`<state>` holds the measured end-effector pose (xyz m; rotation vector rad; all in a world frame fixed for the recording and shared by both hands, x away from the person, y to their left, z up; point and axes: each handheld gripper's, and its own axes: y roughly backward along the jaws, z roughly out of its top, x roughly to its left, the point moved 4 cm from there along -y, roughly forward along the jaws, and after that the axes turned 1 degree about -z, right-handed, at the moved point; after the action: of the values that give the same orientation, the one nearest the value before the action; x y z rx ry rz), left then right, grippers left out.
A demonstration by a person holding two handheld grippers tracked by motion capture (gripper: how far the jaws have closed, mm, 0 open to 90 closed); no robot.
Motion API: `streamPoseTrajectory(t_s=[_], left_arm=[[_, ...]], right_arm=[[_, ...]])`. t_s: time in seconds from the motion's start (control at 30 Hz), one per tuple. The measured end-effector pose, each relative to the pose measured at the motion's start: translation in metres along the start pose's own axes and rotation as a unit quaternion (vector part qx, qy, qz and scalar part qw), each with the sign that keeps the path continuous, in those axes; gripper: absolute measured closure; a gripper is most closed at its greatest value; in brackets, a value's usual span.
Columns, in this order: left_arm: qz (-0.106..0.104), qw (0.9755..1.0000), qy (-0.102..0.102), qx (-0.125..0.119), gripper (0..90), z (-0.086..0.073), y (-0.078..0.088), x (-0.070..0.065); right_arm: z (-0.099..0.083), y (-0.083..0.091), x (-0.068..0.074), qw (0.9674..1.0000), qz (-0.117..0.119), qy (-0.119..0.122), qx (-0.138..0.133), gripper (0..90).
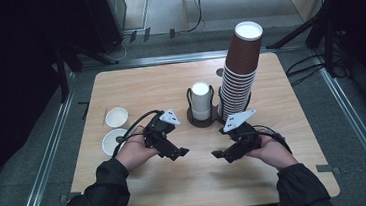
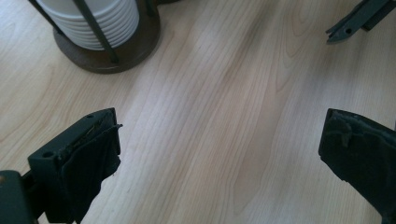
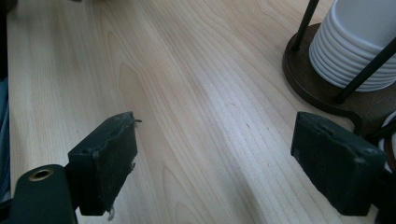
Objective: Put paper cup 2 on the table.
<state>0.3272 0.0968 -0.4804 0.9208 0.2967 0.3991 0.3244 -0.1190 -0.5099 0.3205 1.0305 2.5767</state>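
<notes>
White cups (image 1: 201,100) stacked in their holder stand near us; we hold the left hand-held gripper (image 1: 178,153) and the right hand-held gripper (image 1: 219,155) spread wide, empty, over the worktop (image 1: 188,183).

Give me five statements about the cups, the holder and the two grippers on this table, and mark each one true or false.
1. Both the left gripper and the right gripper are open and hold nothing. True.
2. The tall stack of brown cups stands to the left of the white cup stack. False: it stands to its right, seen from the high view.
3. The white cup stack sits in a dark round cup holder with upright rods. True.
4. Two loose white cups sit near the left hand. True.
5. The right gripper is clamped on a brown cup. False: its jaws stand apart over bare wooden table.
</notes>
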Motion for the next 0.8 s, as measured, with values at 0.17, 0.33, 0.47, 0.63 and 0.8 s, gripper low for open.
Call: streamPoseTrajectory(t_s=[0.17, 0.33, 0.47, 0.63, 0.8], left_arm=[[0.007, 1.0000, -0.001, -0.006, 0.0, 0.001, -0.007, -0.002], [-0.005, 0.9999, 0.010, -0.011, 0.0, 0.000, -0.012, -0.005], [-0.005, 0.9998, 0.012, -0.012, 0.0, 0.000, -0.015, -0.007], [0.008, 1.0000, 0.003, -0.005, 0.0, -0.002, -0.020, -0.008], [0.013, 0.9999, 0.002, -0.003, 0.0, -0.004, -0.021, -0.007]], right_arm=[[0.000, -0.001, 0.000, 1.0000, -0.001, 0.002, 0.000, 14.7], [0.000, -0.001, 0.000, 1.0000, 0.000, 0.002, 0.002, 14.7], [-0.001, -0.002, 0.000, 1.0000, 0.002, 0.006, 0.004, 14.7], [0.000, -0.003, 0.001, 1.0000, 0.003, 0.007, 0.004, 14.7], [0.000, -0.003, 0.001, 1.0000, 0.003, 0.007, 0.004, 14.7]])
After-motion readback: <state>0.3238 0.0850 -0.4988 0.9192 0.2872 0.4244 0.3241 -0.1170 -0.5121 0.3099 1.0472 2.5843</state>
